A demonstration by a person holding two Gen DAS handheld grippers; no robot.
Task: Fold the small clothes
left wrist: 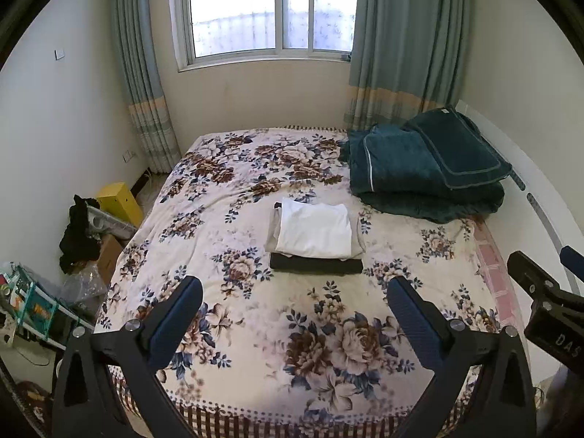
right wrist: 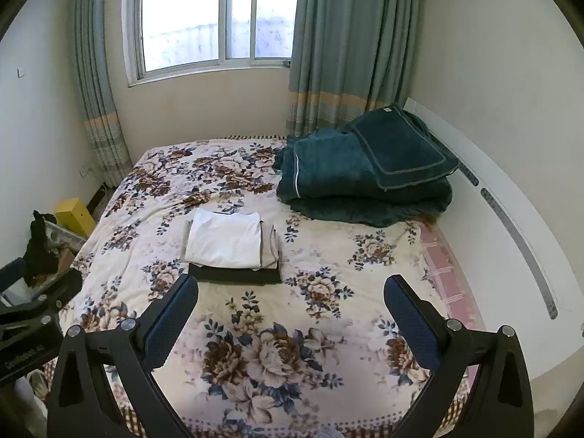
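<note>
A small stack of folded clothes lies in the middle of the floral bedspread point(left wrist: 255, 328) point(right wrist: 328, 255). A white folded garment point(left wrist: 315, 228) point(right wrist: 226, 239) is on top, over a beige one point(left wrist: 359, 241) point(right wrist: 271, 246) and a dark one point(left wrist: 315, 265) point(right wrist: 235, 274) at the bottom. My left gripper point(left wrist: 295, 288) is held above the near part of the bed, open and empty, well short of the stack. My right gripper point(right wrist: 291, 288) is likewise open and empty, with the stack just beyond its left finger. Each gripper shows at the edge of the other's view.
A folded dark teal quilt with a pillow point(left wrist: 427, 168) point(right wrist: 365, 171) fills the bed's far right corner by the white headboard point(right wrist: 511, 197). Left of the bed stand a yellow box point(left wrist: 120, 200), cardboard boxes, dark clothes point(left wrist: 78, 233) and clutter. A curtained window point(left wrist: 270, 11) is behind.
</note>
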